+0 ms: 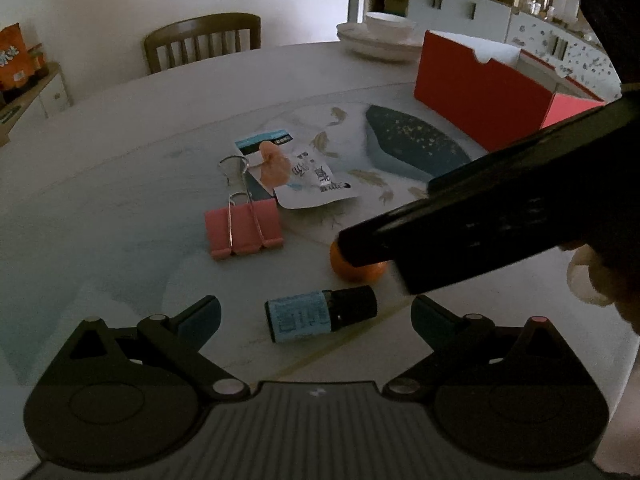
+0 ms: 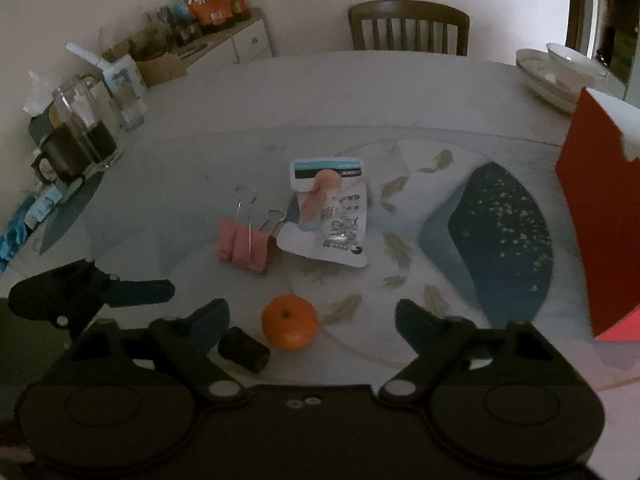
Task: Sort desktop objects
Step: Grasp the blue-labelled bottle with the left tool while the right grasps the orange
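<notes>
A small dark bottle with a blue label lies on its side between the open fingers of my left gripper; it also shows in the right wrist view. An orange sits between the open fingers of my right gripper, a little ahead of them; in the left wrist view the orange is partly hidden by the right gripper's body. A pink binder clip and a white snack packet lie further out.
A red open box stands at the right. White bowls and plates are stacked at the far edge. A glass jug and cups stand at the table's left. A wooden chair is behind the table.
</notes>
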